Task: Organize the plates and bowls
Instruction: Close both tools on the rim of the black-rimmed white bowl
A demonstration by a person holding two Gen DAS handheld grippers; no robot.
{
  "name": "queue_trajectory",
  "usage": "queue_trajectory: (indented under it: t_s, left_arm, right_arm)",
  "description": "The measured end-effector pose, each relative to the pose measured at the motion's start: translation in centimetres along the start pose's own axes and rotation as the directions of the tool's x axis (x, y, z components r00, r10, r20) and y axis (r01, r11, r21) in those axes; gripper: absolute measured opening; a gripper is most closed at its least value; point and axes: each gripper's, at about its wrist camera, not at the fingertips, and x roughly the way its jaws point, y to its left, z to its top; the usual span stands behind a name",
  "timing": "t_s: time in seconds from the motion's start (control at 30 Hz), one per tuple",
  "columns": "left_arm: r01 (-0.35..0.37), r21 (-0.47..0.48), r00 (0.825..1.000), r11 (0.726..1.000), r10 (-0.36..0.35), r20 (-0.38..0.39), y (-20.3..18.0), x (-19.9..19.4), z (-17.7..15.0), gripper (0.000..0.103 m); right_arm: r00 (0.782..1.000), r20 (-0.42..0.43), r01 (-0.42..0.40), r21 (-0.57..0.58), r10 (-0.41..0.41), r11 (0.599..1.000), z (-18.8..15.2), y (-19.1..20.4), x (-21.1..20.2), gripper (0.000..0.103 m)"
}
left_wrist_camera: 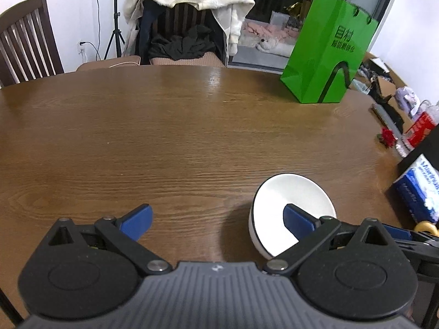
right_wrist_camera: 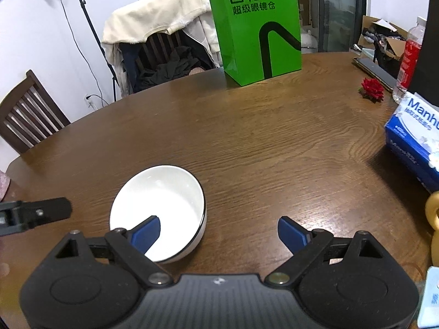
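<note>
On the far left a dark slatted wooden chair (left_wrist_camera: pixel 26 41) stands at the rim of the round brown wood-grain table (left_wrist_camera: pixel 164 137). Nearer the middle, the left gripper (left_wrist_camera: pixel 216 219) hangs over bare wood with its blue-padded fingers (left_wrist_camera: pixel 138 220) spread wide and nothing between them. Just to its right sits the one task item in view, a white ceramic bowl with a thin dark rim (left_wrist_camera: pixel 290 200), upright and empty on the table. The right gripper (right_wrist_camera: pixel 218 231) hovers beside it, jaws equally wide and empty; its left pad overlaps the bowl's near rim in its own view, but whether it touches I cannot tell. Farther right stand a tall green paper bag (left_wrist_camera: pixel 329 54), a red artificial flower (right_wrist_camera: pixel 372 89) and a blue tissue box (right_wrist_camera: pixel 411 137), all well apart from the bowl.

The job looks barely begun: no plates show, no stack is formed, and neither gripper has hold of anything. What is left seems to be everything — grasping this bowl and gathering whatever other dishes lie out of sight.
</note>
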Motion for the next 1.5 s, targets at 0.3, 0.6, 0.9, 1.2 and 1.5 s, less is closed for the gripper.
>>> queue_trajectory:
  t_s: [0.3,0.6,0.9,1.2,1.5]
  left_arm:
    - [-0.026,0.012,0.999,1.000,0.026,-0.038,-1.6,3.9,0.6,0.103]
    - [-0.021,-0.013,0.995,1.000,0.019,-0.097,-2.0,6.3,0.5,0.089]
    - [0.020,-0.025,0.987,0.999,-0.024,-0.159,-2.1,7.9,0.3,0.043]
    - [0.055,-0.018,0.983,0.998,-0.057,-0.174,-2.9,8.4,0.4,0.012]
    - [0.052,-0.015,0.982,0.999,-0.053,-0.181,-3.3,8.5,0.3,0.009]
  right_arm:
    - [0.999,-0.040,0.023,-0.033,-0.024,0.999,1.0,0.5,3.1,0.087]
    - [0.997,-0.072,0.029,-0.051,-0.032,0.998,1.5,1.0,5.1,0.069]
    - [0.993,-0.118,-0.010,-0.056,0.003,0.998,1.4,1.4,6.5,0.035]
    - [0.987,-0.153,-0.040,0.001,0.040,0.999,0.9,1.7,8.0,0.011]
    - [0.988,-0.147,-0.040,0.027,0.044,0.999,1.0,1.2,8.1,0.009]
